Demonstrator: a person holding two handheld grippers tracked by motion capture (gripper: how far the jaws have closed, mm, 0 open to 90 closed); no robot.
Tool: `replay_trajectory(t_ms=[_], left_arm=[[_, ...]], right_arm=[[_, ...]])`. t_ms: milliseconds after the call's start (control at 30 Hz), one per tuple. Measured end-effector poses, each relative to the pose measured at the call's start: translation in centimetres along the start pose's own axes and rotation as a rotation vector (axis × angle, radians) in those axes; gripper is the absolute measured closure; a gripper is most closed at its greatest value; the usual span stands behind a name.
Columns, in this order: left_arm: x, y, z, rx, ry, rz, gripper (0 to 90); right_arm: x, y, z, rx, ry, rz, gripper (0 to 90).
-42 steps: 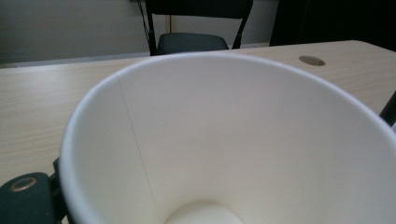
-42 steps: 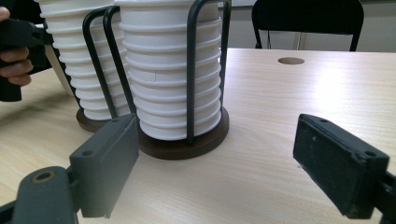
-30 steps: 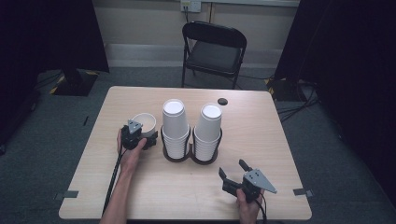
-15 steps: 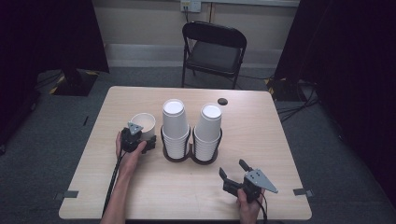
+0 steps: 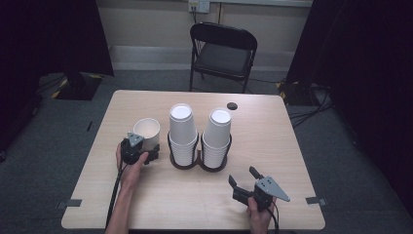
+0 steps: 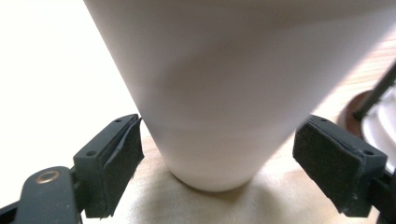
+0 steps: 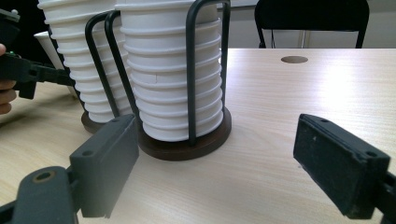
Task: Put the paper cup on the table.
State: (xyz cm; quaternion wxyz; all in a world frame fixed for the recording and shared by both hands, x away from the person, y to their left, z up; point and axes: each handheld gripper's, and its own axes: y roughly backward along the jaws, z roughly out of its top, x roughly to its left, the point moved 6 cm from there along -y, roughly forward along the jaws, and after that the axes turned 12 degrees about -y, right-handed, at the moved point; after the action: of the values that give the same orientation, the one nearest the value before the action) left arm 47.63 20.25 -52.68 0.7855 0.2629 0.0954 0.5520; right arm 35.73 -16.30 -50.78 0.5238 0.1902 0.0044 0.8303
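Observation:
A single white paper cup (image 5: 147, 130) (image 6: 224, 93) stands upright on the wooden table (image 5: 272, 141), left of a black wire holder (image 5: 197, 165) (image 7: 187, 145). The holder carries two stacks of upturned white cups (image 5: 181, 131) (image 5: 218, 134) (image 7: 173, 79). My left gripper (image 5: 146, 150) (image 6: 217, 172) is open, with its jaws on either side of the cup's base. A small gap shows at each pad (image 6: 121, 158), so they do not press on it. My right gripper (image 5: 242, 176) (image 7: 215, 158) rests open near the table's front right. It points at the holder and has nothing between its jaws.
A small dark round spot (image 5: 232, 106) (image 7: 294, 59) lies on the table behind the holder. A black folding chair (image 5: 221, 48) stands beyond the far edge. Bare tabletop lies between the holder and my right gripper.
My left gripper has slid slightly toward the near-left, away from the holder. The single cup has stayed where it was, and the right gripper has not moved.

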Motion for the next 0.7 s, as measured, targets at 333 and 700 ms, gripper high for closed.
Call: replay_trajectory(t_ms=[333,700], left_arm=[[-0.6,3.7,-1.0,-0.093,0.013,0.016,15.6],[-4.1,7.7,-1.3,-0.232,0.022,-0.032,15.9]], right_arm=[[0.0,0.0,0.0,0.002,-0.002,0.004,13.4],[0.1,-0.1,-0.1,0.013,0.013,0.004,13.4]])
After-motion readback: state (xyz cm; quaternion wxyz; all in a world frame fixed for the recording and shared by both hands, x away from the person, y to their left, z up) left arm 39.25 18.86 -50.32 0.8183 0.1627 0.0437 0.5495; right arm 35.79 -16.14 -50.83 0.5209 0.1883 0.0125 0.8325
